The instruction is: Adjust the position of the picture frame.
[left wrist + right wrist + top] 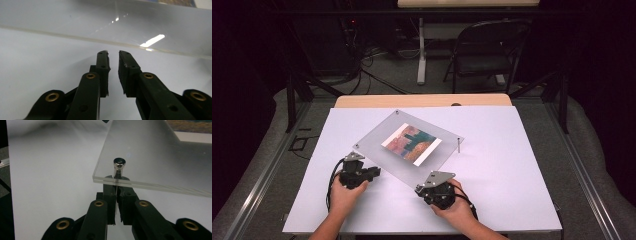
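Observation:
A clear acrylic panel (377, 140) lies raised on thin metal posts above the white table, with a colourful picture (412, 144) under its middle. My right gripper (422, 190) sits at the panel's near corner, shut on the metal post (116, 195) whose round head (119, 163) pokes through the corner (105, 173). My left gripper (373, 173) rests low at the panel's near-left edge. Its jaws (113, 53) stand a narrow gap apart with nothing between them, pointing at the panel's edge (75, 37).
Another post (459, 145) holds up the panel's right corner. The white sheet (512, 175) covers the table, with its wooden edge (422, 101) at the back. A folding chair (489, 50) and a table leg (421, 55) stand on the floor beyond.

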The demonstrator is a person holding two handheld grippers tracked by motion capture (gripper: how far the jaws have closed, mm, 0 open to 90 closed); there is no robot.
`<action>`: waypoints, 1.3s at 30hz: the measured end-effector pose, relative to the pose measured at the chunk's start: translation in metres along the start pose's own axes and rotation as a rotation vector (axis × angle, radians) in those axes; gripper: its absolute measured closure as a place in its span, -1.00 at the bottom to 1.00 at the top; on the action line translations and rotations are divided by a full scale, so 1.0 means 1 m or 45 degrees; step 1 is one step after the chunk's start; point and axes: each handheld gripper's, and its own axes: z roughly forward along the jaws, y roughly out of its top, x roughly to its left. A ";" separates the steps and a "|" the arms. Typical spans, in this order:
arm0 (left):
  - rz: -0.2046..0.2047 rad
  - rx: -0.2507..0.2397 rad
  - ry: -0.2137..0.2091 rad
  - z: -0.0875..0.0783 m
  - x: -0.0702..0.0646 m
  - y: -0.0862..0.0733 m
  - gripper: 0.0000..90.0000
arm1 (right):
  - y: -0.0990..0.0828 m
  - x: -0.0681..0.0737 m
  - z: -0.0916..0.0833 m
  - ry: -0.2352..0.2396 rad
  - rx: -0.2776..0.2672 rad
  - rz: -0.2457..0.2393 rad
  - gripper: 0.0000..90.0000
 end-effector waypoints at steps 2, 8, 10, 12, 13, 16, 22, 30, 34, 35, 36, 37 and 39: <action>0.011 0.000 -0.007 -0.003 -0.003 -0.004 0.66 | 0.002 0.002 0.005 0.007 -0.008 0.007 0.90; 0.059 -0.058 -0.076 -0.011 -0.020 -0.014 0.50 | 0.000 -0.003 0.008 0.060 -0.035 0.073 0.80; 0.088 -0.073 -0.111 -0.012 -0.028 -0.014 0.46 | -0.001 -0.005 0.007 0.063 -0.038 0.082 0.74; 0.132 -0.082 -0.126 -0.009 -0.039 -0.016 0.40 | -0.002 -0.007 0.003 0.068 -0.045 0.085 0.68; 0.155 -0.076 -0.134 -0.008 -0.043 -0.016 0.37 | -0.003 -0.008 -0.001 0.069 -0.043 0.084 0.64; 0.199 -0.055 -0.156 -0.002 -0.054 -0.018 0.29 | -0.008 -0.015 -0.019 0.040 -0.053 0.082 0.51; 0.249 -0.047 -0.218 0.004 -0.069 -0.019 0.27 | -0.018 -0.035 -0.044 -0.043 -0.090 0.139 0.45; 0.290 -0.033 -0.280 0.014 -0.089 -0.017 0.29 | -0.027 -0.074 -0.066 -0.194 -0.134 0.231 0.44; 0.289 -0.028 -0.300 0.021 -0.097 -0.016 0.33 | -0.031 -0.087 -0.069 -0.242 -0.130 0.255 0.44; 0.291 -0.022 -0.310 0.023 -0.098 -0.016 0.36 | -0.032 -0.091 -0.069 -0.256 -0.124 0.259 0.44; 0.293 -0.018 -0.310 0.024 -0.100 -0.016 0.37 | -0.032 -0.093 -0.069 -0.263 -0.125 0.261 0.44; 0.290 -0.008 -0.318 0.026 -0.102 -0.015 0.39 | -0.033 -0.096 -0.069 -0.275 -0.123 0.264 0.44; 0.297 -0.009 -0.322 0.029 -0.105 -0.015 0.42 | -0.033 -0.101 -0.068 -0.292 -0.117 0.273 0.45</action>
